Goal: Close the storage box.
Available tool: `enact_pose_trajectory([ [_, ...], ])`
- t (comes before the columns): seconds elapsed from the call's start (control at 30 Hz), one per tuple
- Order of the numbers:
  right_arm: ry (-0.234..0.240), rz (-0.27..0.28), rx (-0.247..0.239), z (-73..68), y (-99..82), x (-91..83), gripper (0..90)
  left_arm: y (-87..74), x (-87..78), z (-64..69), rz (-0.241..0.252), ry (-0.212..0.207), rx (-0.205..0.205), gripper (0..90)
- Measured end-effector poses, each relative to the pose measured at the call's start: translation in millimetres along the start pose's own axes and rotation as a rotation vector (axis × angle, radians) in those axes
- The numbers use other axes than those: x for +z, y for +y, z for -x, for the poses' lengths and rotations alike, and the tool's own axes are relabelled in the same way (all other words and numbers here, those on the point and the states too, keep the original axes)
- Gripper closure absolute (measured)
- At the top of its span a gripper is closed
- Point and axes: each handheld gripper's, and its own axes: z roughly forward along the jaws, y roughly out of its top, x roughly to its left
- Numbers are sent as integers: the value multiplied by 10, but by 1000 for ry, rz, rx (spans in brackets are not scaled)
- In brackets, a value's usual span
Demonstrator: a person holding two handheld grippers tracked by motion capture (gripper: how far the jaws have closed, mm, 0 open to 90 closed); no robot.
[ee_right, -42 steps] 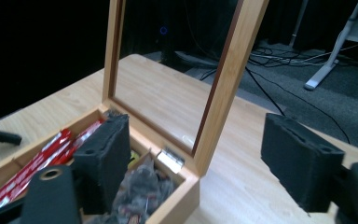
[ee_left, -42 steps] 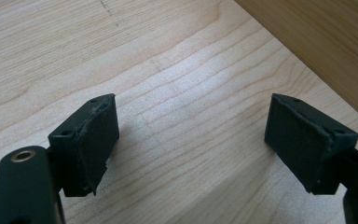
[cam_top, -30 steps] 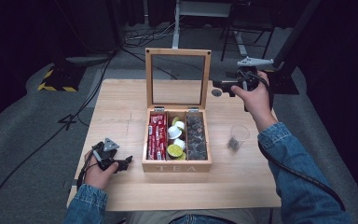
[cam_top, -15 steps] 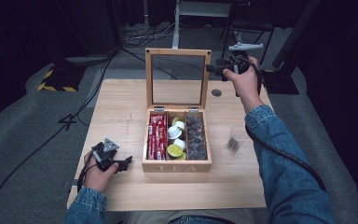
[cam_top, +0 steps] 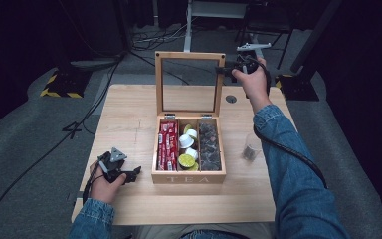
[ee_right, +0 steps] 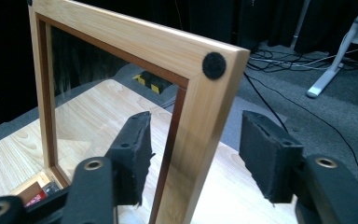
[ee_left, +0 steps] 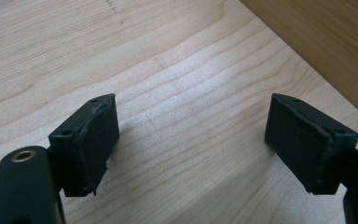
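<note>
Now the right tool is up at the raised lid of the tea box, which stands in the middle of the worktop. The lid's right frame edge sits between its jaws, which have just been closing; gaps remain on both sides, so the pads don't press yet. Down at the near left, the left tool rests on the wood just beside the box, jaws apart with nothing between them.
</note>
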Motion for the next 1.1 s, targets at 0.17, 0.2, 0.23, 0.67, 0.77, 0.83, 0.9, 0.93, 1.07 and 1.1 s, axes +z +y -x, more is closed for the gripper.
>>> enact_pose_trajectory([
  [0.17, 5, -4, -15, -22, 4, 92, 514, 0, 0, 0, 0, 0, 0, 180],
  [0.2, 9, 1, -11, -28, 5, 107, 516, 0, 0, 1, 1, 0, -1, 180],
  [0.23, 12, 4, -11, -32, 6, 120, 519, 0, 0, 1, 0, 0, 0, 180],
  [0.67, 14, 27, 8, -34, 1, 135, 538, 2, 1, 2, -2, 2, -2, 179],
  [0.77, 13, 30, 8, -42, 1, 113, 548, 2, 1, 3, -1, 2, -3, 179],
  [0.83, 16, 33, 7, -53, 1, 98, 552, 2, 1, 3, -1, 2, -3, 180],
  [0.9, 12, 33, 2, -67, 3, 77, 556, 2, 1, 3, -2, 2, -2, 179],
  [0.93, 12, 33, -2, -75, 4, 68, 557, 2, 1, 3, -1, 2, -2, 180],
  [1.07, 7, 31, -22, -130, 10, -1, 570, 2, 1, 2, -1, 2, -2, 179],
  [1.1, 9, 31, -27, -146, 14, -32, 574, 2, 1, 3, -2, 2, -2, 179],
])
